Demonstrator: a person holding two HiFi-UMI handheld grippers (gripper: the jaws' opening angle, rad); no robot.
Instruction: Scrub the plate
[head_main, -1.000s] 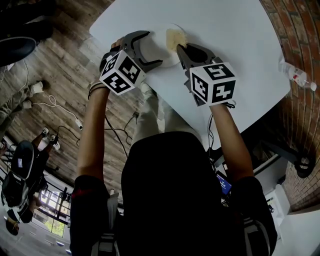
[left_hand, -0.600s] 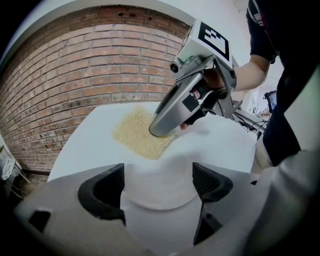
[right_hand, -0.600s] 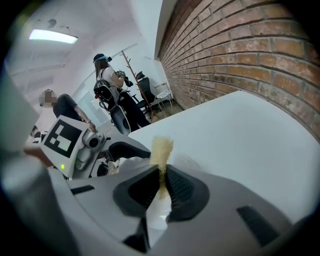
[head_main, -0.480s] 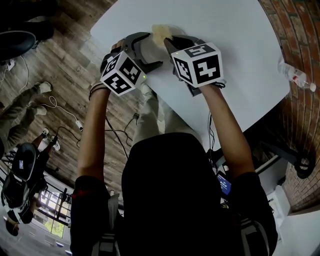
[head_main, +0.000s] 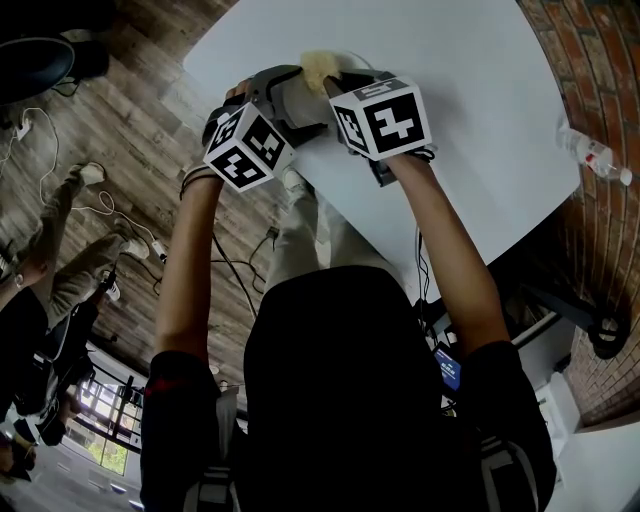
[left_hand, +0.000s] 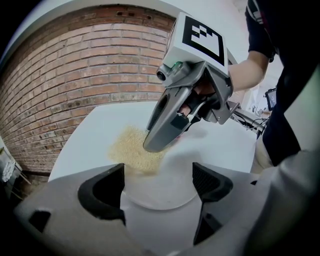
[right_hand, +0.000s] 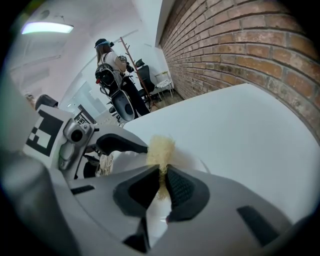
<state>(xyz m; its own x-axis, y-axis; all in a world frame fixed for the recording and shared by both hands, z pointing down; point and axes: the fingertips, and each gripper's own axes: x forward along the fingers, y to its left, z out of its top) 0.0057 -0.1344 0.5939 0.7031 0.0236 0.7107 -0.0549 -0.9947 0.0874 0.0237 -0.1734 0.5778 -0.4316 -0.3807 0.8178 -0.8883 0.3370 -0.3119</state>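
Observation:
A small white plate (head_main: 290, 106) lies near the table's far left edge. My left gripper (head_main: 306, 98) straddles it, jaws set wide with the plate's near rim (left_hand: 172, 170) pressed between the pads. My right gripper (head_main: 335, 80) is shut on a yellow fibrous scrub pad (head_main: 318, 68), which it presses on the plate's far side. The left gripper view has the pad (left_hand: 131, 150) spread flat under the right gripper's tip (left_hand: 159, 137). In the right gripper view, the pad (right_hand: 160, 147) sticks up from between the closed jaws (right_hand: 161, 182), beside the left gripper's jaw (right_hand: 122, 145).
The white table (head_main: 470, 80) extends to the right, with a plastic bottle (head_main: 595, 152) at its right edge. A brick wall (left_hand: 100, 75) stands behind the table. Cables and another person's legs (head_main: 70, 260) are on the wooden floor at left.
My right gripper has swept the scrub pad leftward across the plate, from its right part to its far left. The left gripper has stayed on the plate.

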